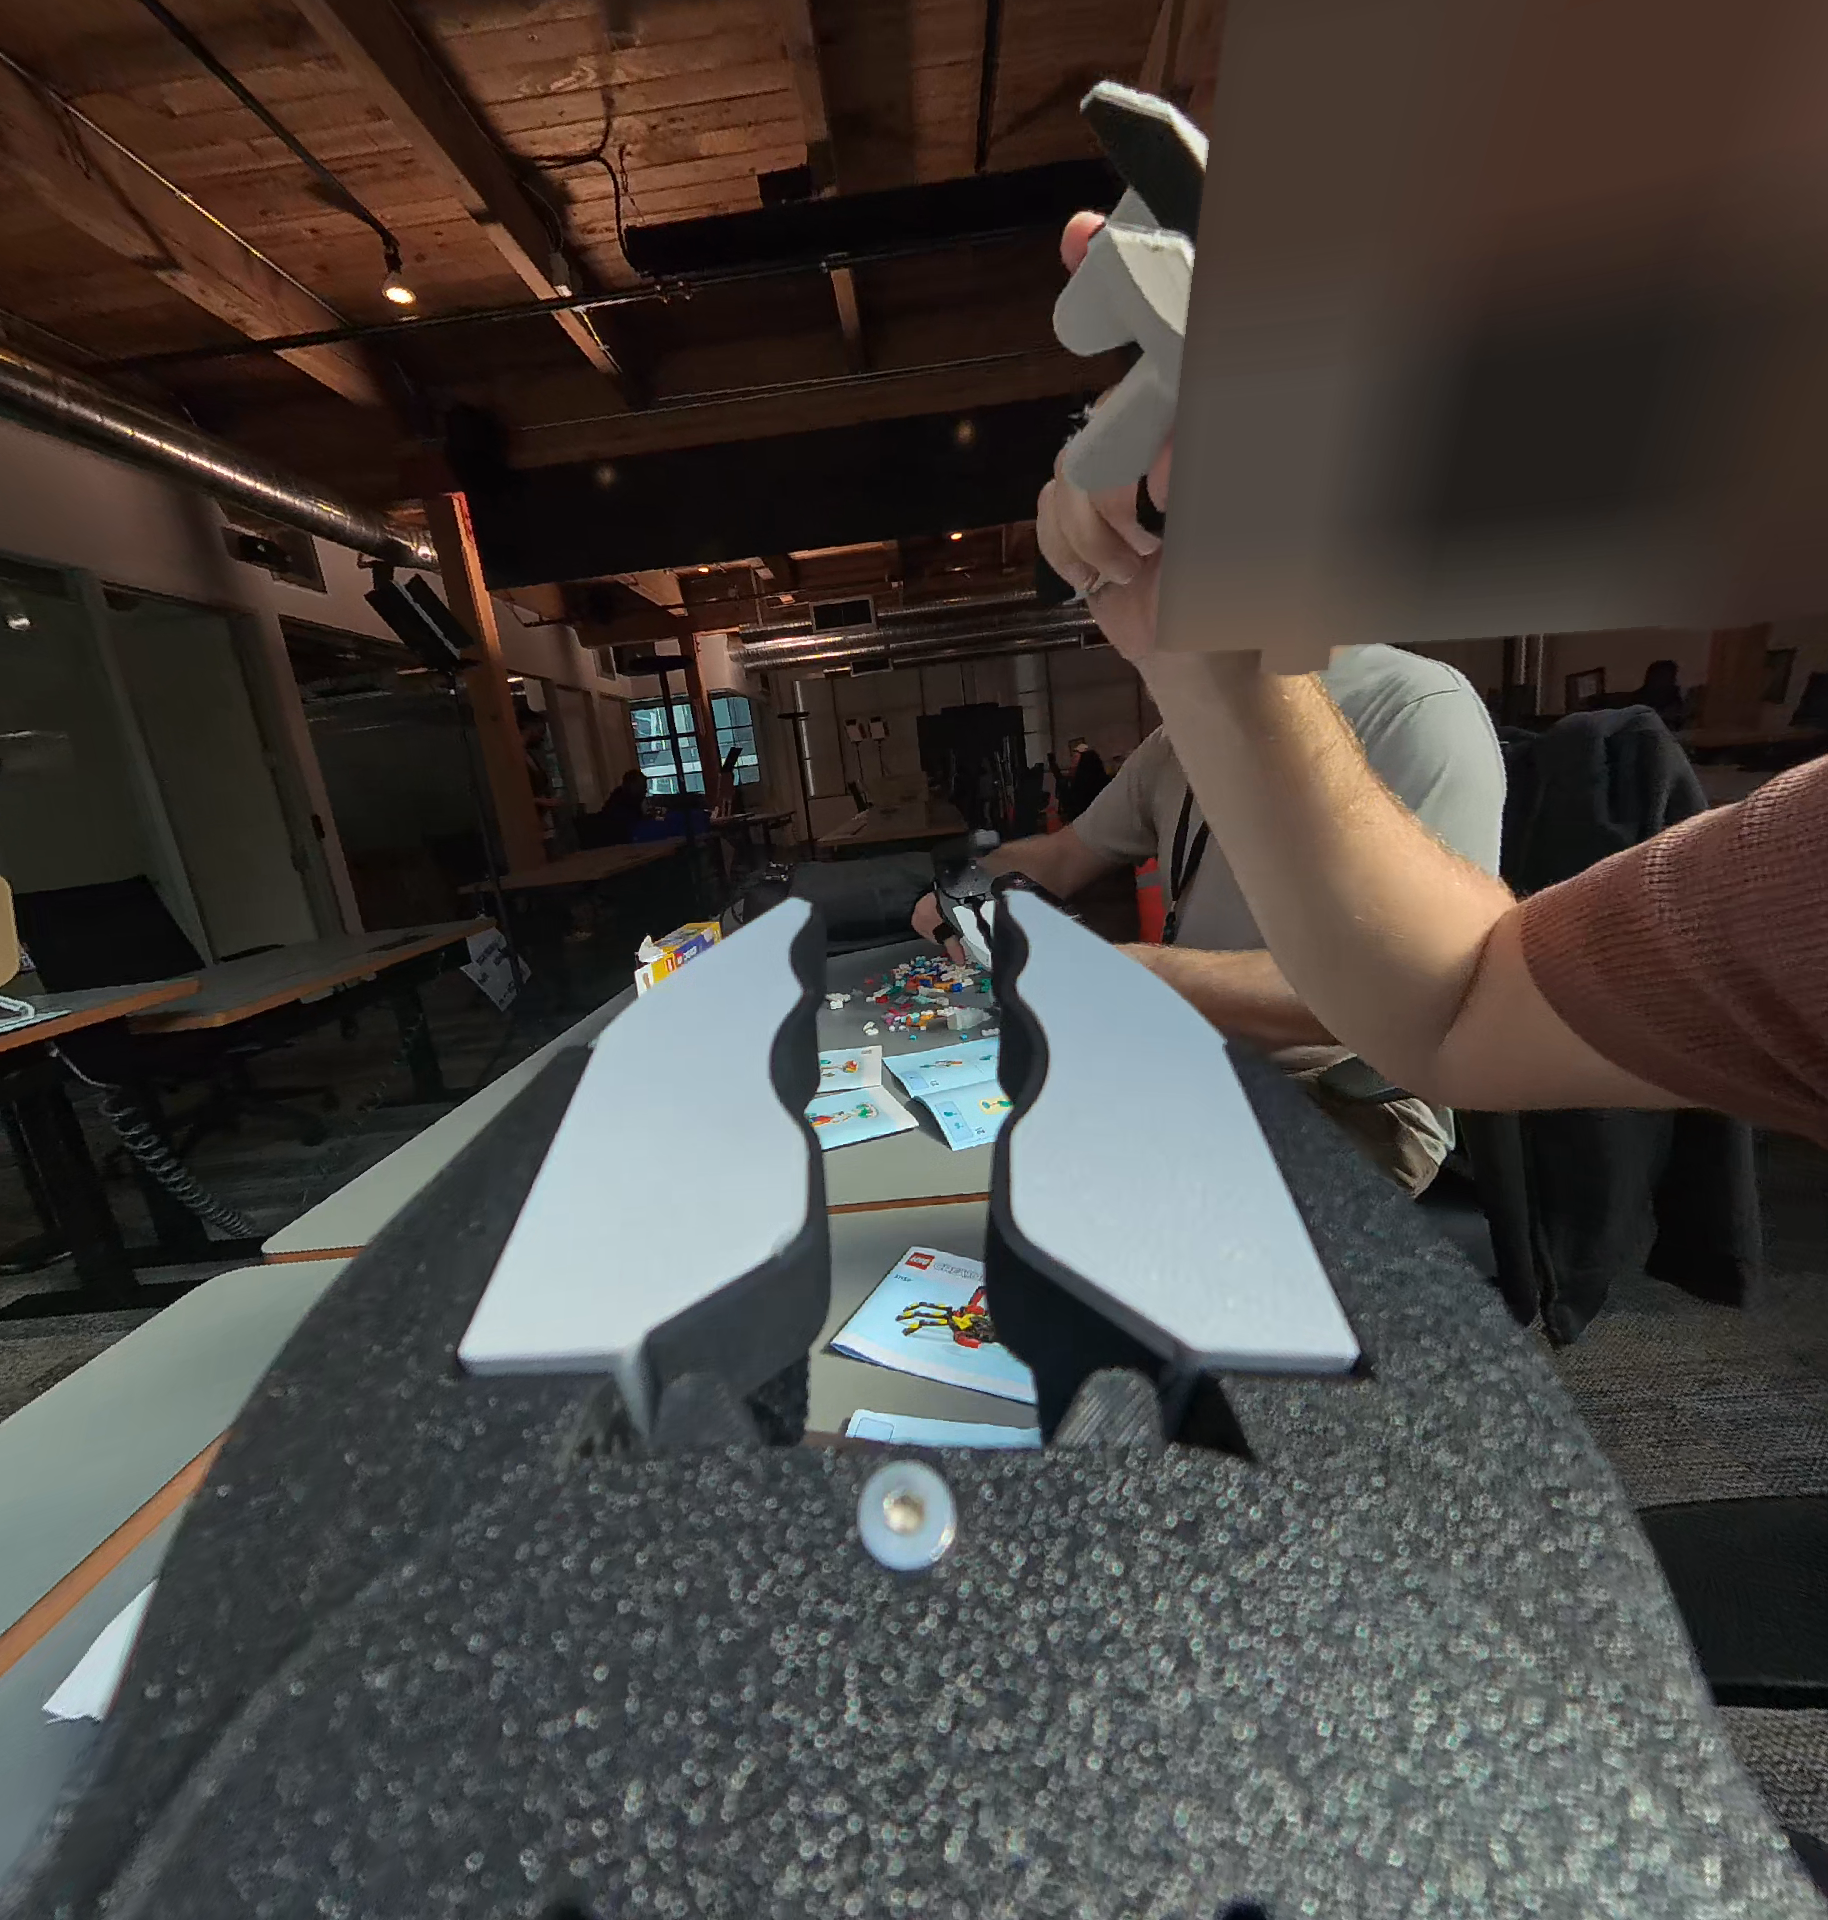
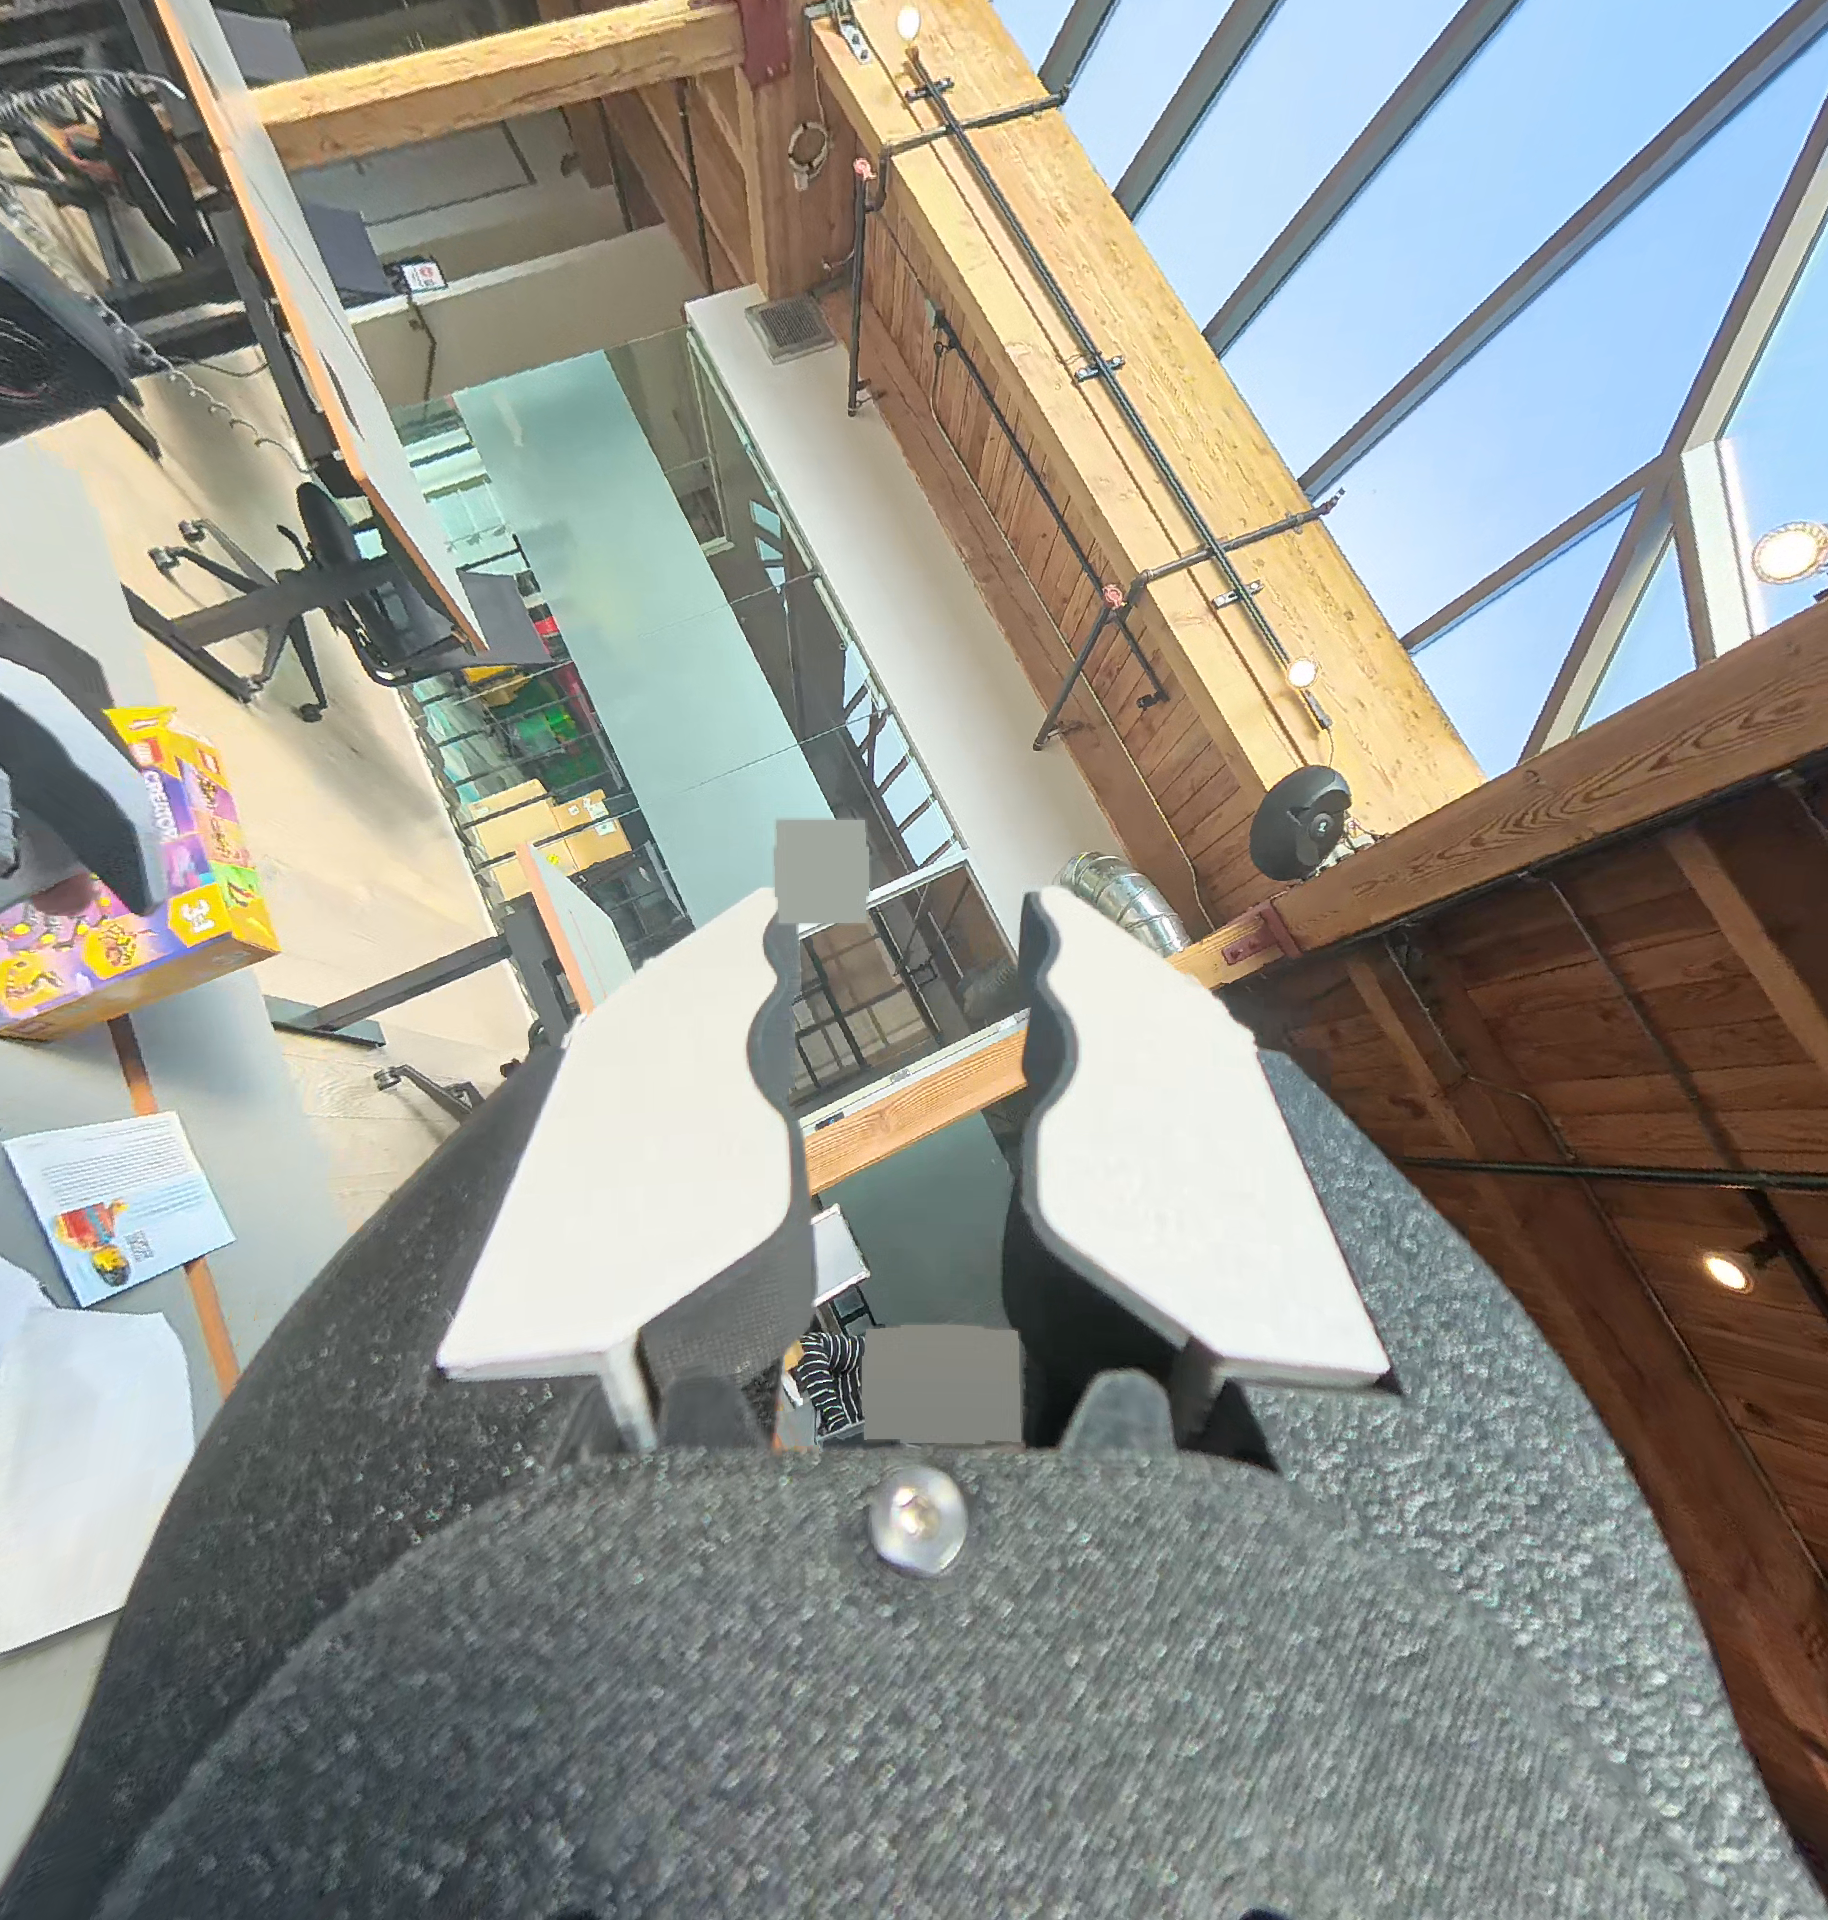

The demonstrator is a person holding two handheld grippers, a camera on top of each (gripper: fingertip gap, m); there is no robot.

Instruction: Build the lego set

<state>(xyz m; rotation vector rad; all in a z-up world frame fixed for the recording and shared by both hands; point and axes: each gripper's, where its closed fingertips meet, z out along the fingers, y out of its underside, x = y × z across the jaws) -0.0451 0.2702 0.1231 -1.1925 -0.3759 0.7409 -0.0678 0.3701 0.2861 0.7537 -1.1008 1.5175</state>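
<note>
Lego pieces point(image 1: 915, 992): a loose, many-coloured scatter on the grey table point(image 1: 879, 1179), seen far ahead through the gap near my left fingertips. Another person's hand point(image 1: 941, 920) works at that pile, so those pieces may belong to that person's set.
Instruction booklets: an open booklet point(image 1: 946, 1091) lies nearer than the pile; a closed booklet point(image 1: 925, 1325) with a spider model on its cover lies low between my left fingers, close to their base.
Lego box point(image 2: 110, 873): yellow and purple, on the table far left of my right fingers, partly behind the other gripper's dark finger.
Left gripper point(image 1: 902, 925): fingers spread, holding nothing, aimed level along the table. My judgement: a resting pose, not an approach.
Right gripper point(image 2: 894, 914): fingers spread, empty, raised and tilted toward the skylight point(image 2: 1512, 312) and timber beams. In the left wrist view I hold it high, upper right of my left fingers.
Progress: judged unstarted; neither gripper is near a piece.
Surface: flat grey table with an orange edge, papers point(image 2: 58, 1455) to the left of my right fingers.
Room: open office, wooden ceiling, exposed ducts, desks and chairs beyond.
</note>
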